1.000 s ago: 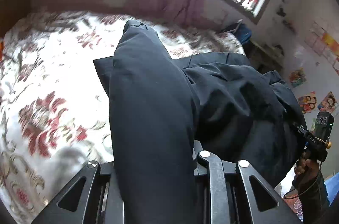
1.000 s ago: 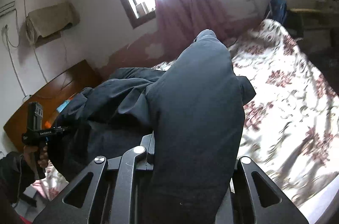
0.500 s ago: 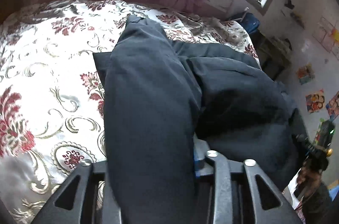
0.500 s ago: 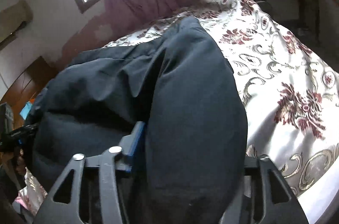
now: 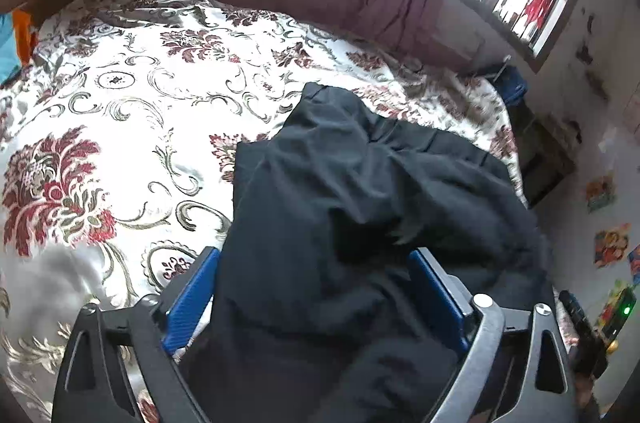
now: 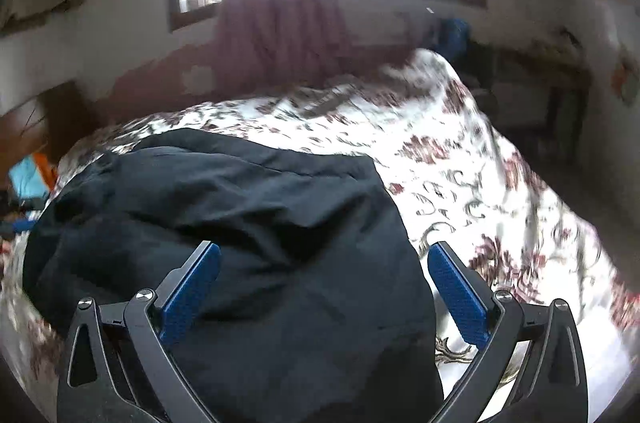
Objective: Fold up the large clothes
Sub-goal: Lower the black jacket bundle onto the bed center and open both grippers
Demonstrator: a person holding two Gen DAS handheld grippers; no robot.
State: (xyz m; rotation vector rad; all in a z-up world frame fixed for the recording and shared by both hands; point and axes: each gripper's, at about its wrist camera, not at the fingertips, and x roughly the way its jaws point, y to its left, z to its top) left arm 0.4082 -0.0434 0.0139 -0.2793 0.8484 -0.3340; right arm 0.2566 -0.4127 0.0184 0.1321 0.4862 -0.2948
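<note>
Dark cloth, the garment [image 5: 344, 223], lies heaped on the floral bedspread [image 5: 100, 127] between both my pairs of blue pads. My left gripper [image 5: 316, 263] and right gripper [image 6: 324, 263] have just been opening and stand wide apart, gripping nothing. Only the left view shows my other hand's tool at its edge. A second ago both clamped raised folds.

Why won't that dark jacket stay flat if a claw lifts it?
The dark jacket looks floppy: it lies in soft creases and lumps on the flowered bedspread. Lifted by one edge, the rest would probably droop. It seems bulky, so maybe heavyish.
</note>
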